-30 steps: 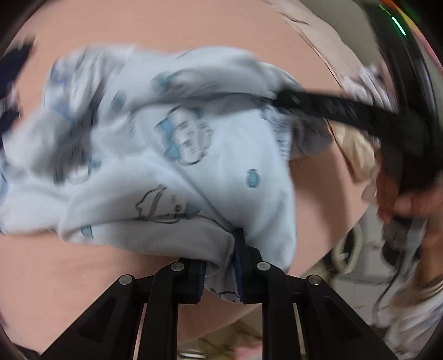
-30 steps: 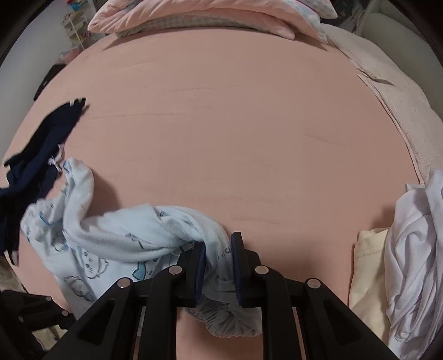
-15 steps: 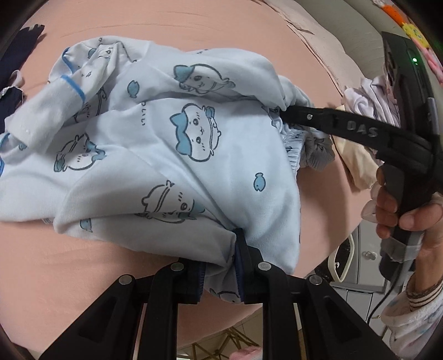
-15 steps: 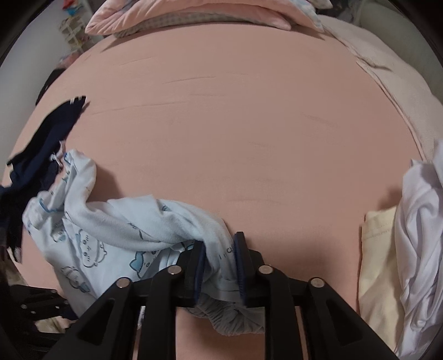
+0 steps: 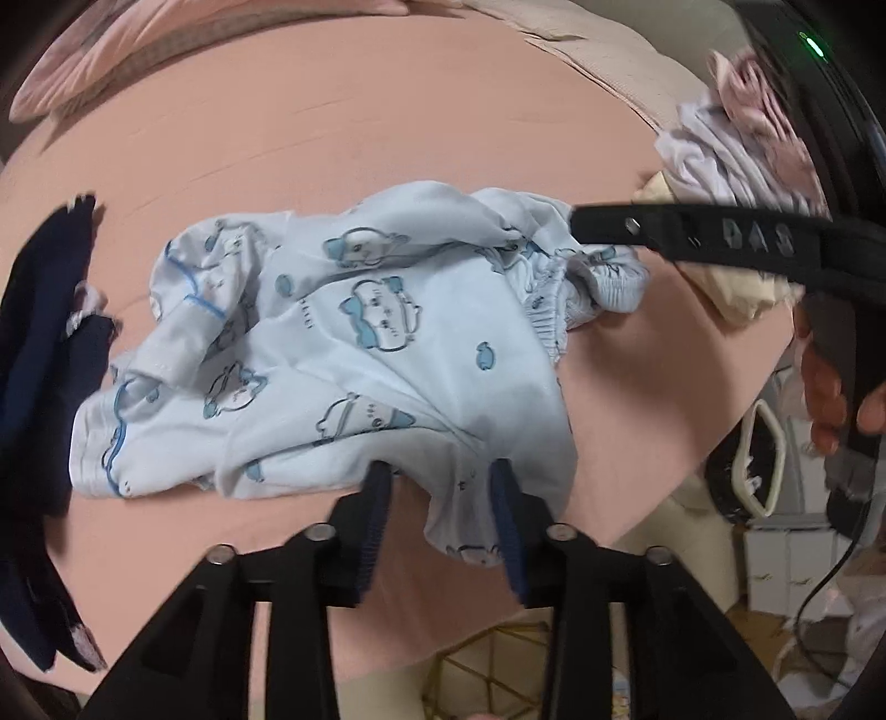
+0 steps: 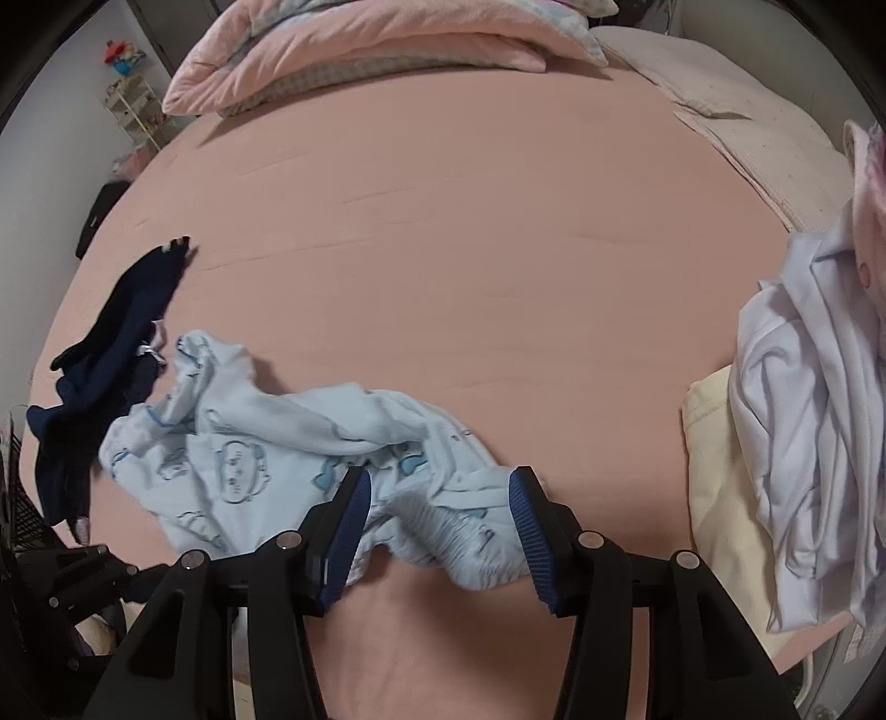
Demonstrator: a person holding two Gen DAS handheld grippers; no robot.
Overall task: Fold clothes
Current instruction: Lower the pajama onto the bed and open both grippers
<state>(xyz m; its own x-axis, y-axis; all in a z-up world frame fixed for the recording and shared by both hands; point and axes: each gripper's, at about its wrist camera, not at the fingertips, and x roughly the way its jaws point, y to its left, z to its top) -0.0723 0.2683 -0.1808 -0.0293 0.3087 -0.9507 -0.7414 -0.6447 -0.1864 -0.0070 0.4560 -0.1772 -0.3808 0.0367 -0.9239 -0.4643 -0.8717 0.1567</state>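
A light blue child's garment with cartoon prints (image 5: 376,338) lies crumpled on the pink bed (image 5: 343,122); it also shows in the right wrist view (image 6: 288,443). My left gripper (image 5: 440,487) is open, its jaws spread on either side of the garment's near edge. My right gripper (image 6: 437,493) is open too, its jaws astride the gathered elastic end of the garment. In the left wrist view the right gripper's black finger (image 5: 681,232) reaches in from the right over that elastic end.
A dark navy garment (image 6: 111,354) lies to the left of the blue one. A white garment (image 6: 808,421) and a cream one (image 6: 714,476) are piled at the bed's right edge. Pink bedding (image 6: 376,50) lies at the far end.
Both grippers have opened and let go of the blue garment, which now rests on the bed. Both have pulled back a little.
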